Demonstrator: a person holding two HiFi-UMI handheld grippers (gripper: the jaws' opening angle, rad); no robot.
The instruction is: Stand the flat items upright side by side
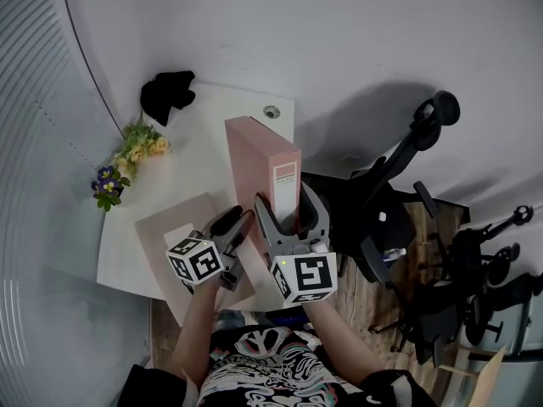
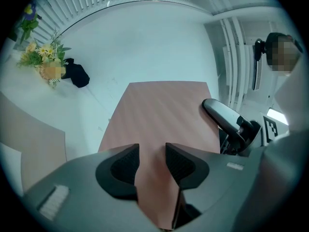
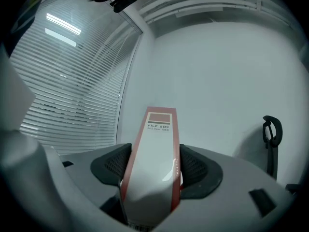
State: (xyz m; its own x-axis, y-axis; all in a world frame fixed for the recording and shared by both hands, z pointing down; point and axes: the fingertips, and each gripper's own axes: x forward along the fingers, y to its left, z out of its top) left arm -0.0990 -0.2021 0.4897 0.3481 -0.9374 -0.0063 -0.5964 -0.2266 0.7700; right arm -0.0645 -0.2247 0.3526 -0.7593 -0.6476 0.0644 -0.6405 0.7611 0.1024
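Standing upright, the file box (image 1: 254, 153) sits spine-first in the right hand-held gripper (image 1: 287, 202), clamped by its wide-set jaws.

I'm in an office: black swivel chairs (image 1: 407, 185) crowd the right of the head view, slatted blinds (image 1: 34, 100) line its left edge, and a white tabletop (image 1: 212, 134) and a labelled file box (image 1: 254, 159) fill the centre.

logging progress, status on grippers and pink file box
Both clamped on tall pink cardboard file box: left gripper on its edge, right gripper on its spine. Box upright on white table. Clear path; flat beige folder lies to its left.
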